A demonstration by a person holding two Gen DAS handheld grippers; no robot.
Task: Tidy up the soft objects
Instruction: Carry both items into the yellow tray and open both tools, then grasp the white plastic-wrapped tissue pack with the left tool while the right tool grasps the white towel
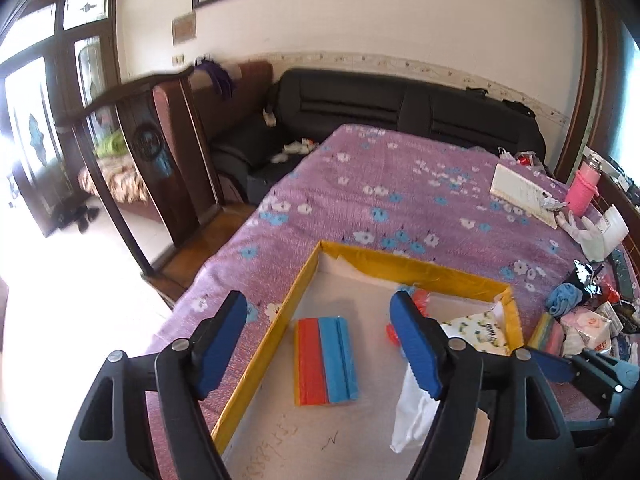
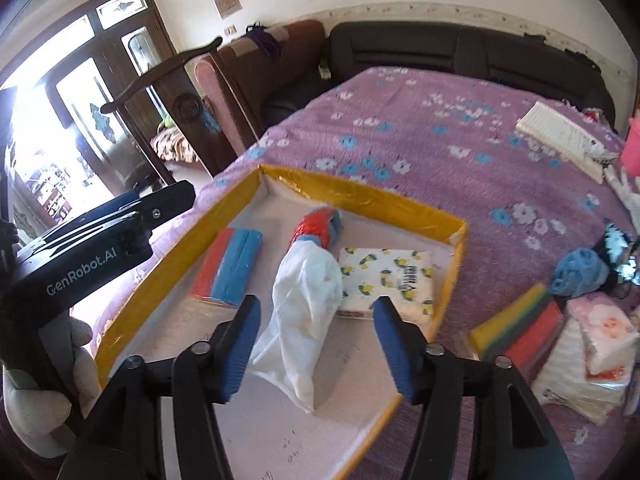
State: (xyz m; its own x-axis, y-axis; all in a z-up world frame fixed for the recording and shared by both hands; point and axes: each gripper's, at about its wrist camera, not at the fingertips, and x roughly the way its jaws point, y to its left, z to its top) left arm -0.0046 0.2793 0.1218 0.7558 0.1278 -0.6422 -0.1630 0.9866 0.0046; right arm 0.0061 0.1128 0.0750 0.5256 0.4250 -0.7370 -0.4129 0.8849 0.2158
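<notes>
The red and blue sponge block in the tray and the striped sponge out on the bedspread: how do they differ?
The red and blue sponge block lies inside the yellow-rimmed tray; the striped sponge lies outside it on the bedspread. The tray block shows two colours, the striped one yellow, green, blue and red. Both are flat rectangular blocks that neither gripper holds.

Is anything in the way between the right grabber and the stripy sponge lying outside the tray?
Only the tray's low yellow wall. The right gripper hangs open over the tray; the striped sponge lies beyond that wall.
</notes>
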